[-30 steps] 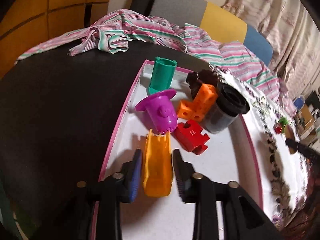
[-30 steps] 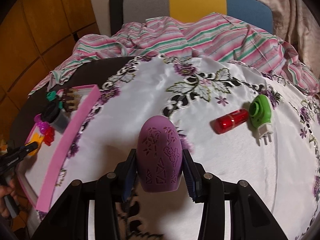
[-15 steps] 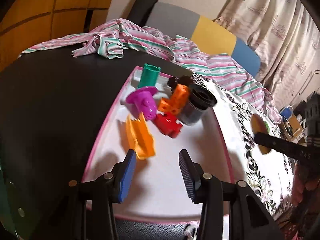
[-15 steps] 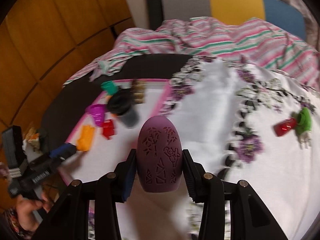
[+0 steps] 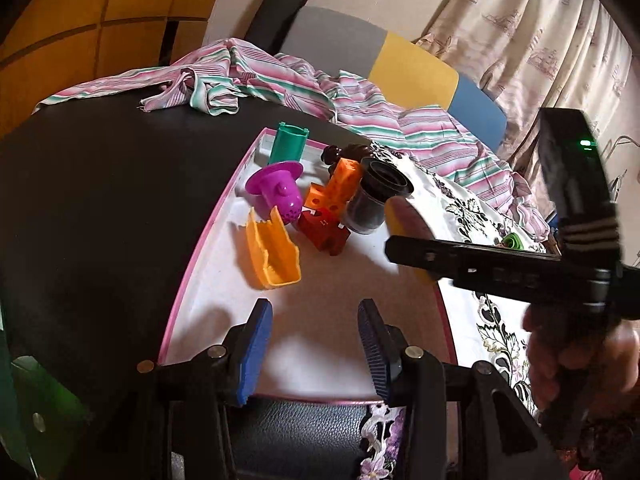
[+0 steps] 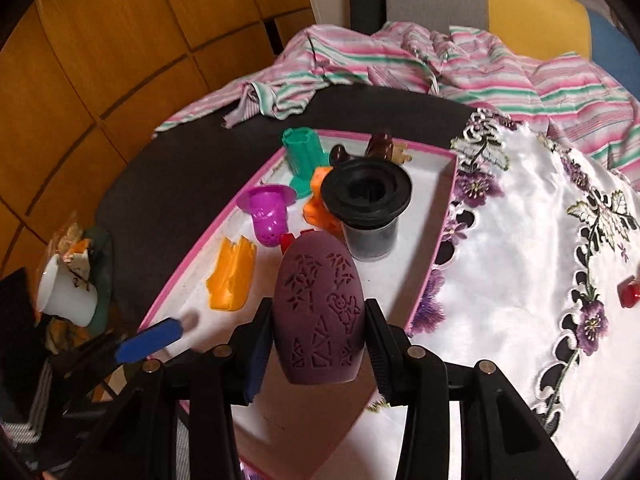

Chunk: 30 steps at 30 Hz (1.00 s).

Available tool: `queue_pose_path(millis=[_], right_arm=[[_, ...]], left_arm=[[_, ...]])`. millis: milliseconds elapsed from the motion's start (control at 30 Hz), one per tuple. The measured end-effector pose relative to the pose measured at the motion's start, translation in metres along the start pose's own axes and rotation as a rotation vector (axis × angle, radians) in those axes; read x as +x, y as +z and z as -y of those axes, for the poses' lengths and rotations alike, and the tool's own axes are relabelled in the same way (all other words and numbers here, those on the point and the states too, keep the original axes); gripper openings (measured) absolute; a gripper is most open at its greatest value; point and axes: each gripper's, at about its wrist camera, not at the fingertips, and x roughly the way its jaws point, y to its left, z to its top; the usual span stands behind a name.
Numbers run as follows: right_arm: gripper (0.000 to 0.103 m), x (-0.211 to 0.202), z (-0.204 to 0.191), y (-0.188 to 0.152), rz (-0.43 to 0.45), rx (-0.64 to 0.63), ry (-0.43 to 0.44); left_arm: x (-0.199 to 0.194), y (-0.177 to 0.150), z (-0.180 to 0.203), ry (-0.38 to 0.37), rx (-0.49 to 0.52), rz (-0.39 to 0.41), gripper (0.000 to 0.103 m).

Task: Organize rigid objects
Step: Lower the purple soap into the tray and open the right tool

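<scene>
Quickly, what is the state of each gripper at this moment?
Left gripper: open, holding nothing, above the pink-rimmed tray.
Right gripper: closed on the purple egg-shaped object.

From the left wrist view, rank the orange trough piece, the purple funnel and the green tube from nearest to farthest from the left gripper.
1. Orange trough piece: just ahead of the left gripper, slightly left.
2. Purple funnel: behind it, mid-tray.
3. Green tube: at the far corner of the pink-rimmed tray.

Purple cut-patterned egg [image 6: 320, 312], pink-rimmed white tray [image 5: 208, 236] (orange scoop [image 5: 274, 256] inside).
</scene>
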Motion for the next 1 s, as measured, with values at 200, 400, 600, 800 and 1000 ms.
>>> queue_pose_path(millis=[200,400,600,800,1000], right_arm=[[0.044,0.018,-0.001,0.004,-0.025,-0.025,-0.075],[0.044,0.027,0.001,0.008,-0.031,-0.024,-0.133],[0.045,0.006,-0.002,0.000,0.022,-0.033,-0.109],[0.047,-0.023,0.017,-0.010,0.075,0.058,-0.071],[0.048,-0.041,0.036,-0.016,0.091,0.087,-0.101]], left_arm=[[-0.003,-0.003,-0.002,-0.001,0.000,-0.001,0.045],[-0.003,-0.004,-0.002,-0.002,-0.002,-0.006,0.045],[-0.001,-0.005,-0.003,-0.002,-0.005,-0.011,0.045],[0.002,-0.005,0.001,-0.023,0.001,-0.024,0.045],[0.003,-0.007,0.012,-0.051,0.028,-0.029,0.045]])
